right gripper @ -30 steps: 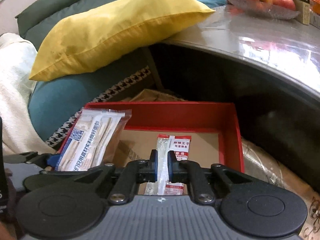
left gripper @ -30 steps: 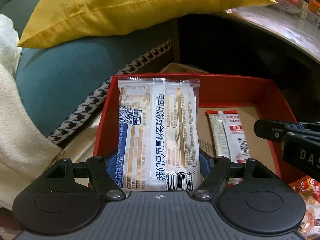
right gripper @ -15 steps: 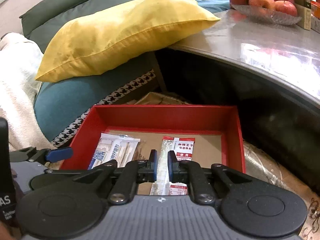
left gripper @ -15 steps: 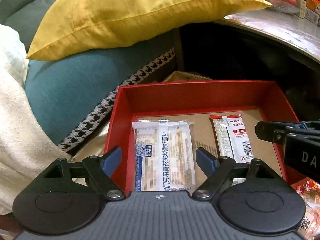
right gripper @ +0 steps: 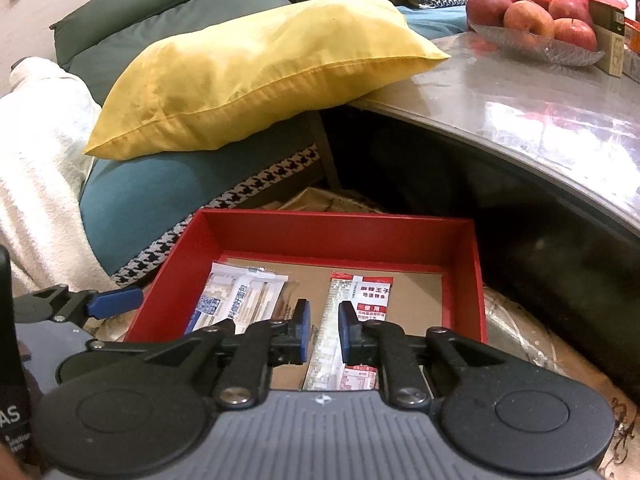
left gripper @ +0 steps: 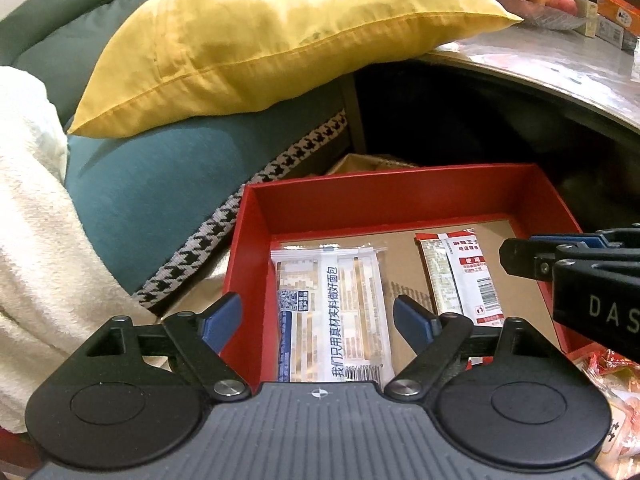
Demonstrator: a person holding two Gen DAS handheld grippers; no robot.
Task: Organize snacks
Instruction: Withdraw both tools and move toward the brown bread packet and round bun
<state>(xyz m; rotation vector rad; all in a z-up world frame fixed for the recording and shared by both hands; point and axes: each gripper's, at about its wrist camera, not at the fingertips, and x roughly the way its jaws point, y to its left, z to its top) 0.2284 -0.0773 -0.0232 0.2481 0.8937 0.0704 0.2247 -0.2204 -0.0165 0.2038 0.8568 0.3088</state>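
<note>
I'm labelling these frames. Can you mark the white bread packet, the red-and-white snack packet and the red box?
white bread packet (left gripper: 332, 312), left wrist view, middle of wrapper.
red-and-white snack packet (right gripper: 362, 312), right wrist view, printed face between the fingers.
red box (left gripper: 392, 200), left wrist view, far inner wall.

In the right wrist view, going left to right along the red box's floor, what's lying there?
Inside the red box: white-and-blue bread packet → bare cardboard floor → red-and-white snack packet, then the box's right wall.

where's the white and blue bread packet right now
In both wrist views the bread packet lies flat in the left half of the red box, beside the red and white snack stick.
</note>
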